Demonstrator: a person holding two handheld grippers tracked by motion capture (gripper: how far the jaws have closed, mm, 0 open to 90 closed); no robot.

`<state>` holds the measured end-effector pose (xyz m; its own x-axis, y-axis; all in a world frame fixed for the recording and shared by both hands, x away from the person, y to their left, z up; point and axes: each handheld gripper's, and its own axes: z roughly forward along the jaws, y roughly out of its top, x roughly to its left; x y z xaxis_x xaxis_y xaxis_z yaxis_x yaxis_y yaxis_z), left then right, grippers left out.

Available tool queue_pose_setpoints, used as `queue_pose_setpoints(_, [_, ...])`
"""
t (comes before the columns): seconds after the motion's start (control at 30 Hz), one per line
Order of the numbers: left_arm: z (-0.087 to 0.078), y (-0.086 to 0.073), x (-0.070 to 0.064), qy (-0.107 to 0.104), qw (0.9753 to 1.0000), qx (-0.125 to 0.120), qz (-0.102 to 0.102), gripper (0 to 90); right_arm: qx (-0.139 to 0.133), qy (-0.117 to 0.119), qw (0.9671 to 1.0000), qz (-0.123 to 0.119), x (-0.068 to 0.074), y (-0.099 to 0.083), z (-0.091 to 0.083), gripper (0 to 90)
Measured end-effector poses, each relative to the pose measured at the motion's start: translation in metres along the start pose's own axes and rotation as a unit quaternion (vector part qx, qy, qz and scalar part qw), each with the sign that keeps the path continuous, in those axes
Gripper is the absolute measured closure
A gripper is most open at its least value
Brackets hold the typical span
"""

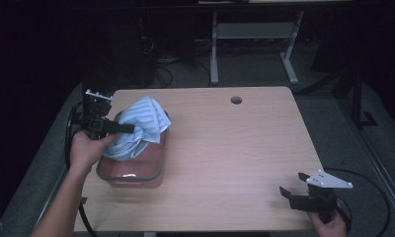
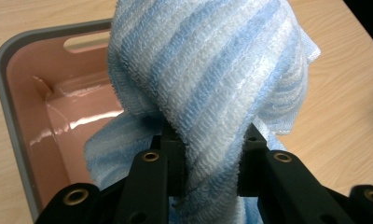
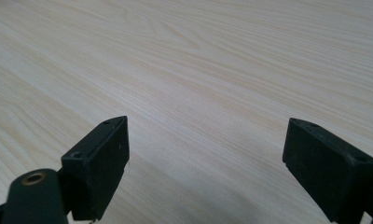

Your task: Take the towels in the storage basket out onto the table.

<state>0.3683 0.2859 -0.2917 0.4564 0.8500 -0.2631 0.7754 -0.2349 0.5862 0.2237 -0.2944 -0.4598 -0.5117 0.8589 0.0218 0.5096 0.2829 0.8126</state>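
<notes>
Left gripper (image 2: 208, 163): clamped on blue-and-white striped towel (image 2: 212, 70), bunched between both jaws. Towel position: over pink tub (image 1: 131, 170) with grey rim (lower folds draped inside), at left side of wooden table (image 1: 235, 148). Right gripper (image 3: 205, 163): jaws wide apart, holding nothing, over bare tabletop.

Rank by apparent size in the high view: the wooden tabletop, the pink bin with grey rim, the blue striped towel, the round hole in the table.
1. Light wooden tabletop
2. Pink bin with grey rim
3. Blue striped towel, close to the bin
4. Round hole
</notes>
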Motion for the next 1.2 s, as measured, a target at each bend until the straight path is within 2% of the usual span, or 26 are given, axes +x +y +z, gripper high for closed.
queue_pose_setpoints(0.3, [0.002,0.006,-0.007,-0.013,0.9999,-0.006,0.001,70.4,-0.004,-0.002,1.0000,0.006,-0.001,-0.002,-0.003,14.1])
queue_pose_setpoints(0.47, [0.005,0.011,-0.015,-0.018,0.9998,-0.006,0.008,70.4,-0.005,-0.003,1.0000,0.005,-0.001,-0.001,-0.002,14.1])
queue_pose_setpoints(1.0, [0.005,0.015,-0.027,-0.023,0.9995,-0.010,0.019,70.3,-0.002,-0.001,1.0000,0.003,-0.001,0.000,0.000,14.1])
queue_pose_setpoints(1.2, [0.008,0.019,-0.033,-0.031,0.9992,-0.012,0.023,70.3,0.000,0.001,1.0000,0.002,-0.001,-0.001,0.000,14.1])
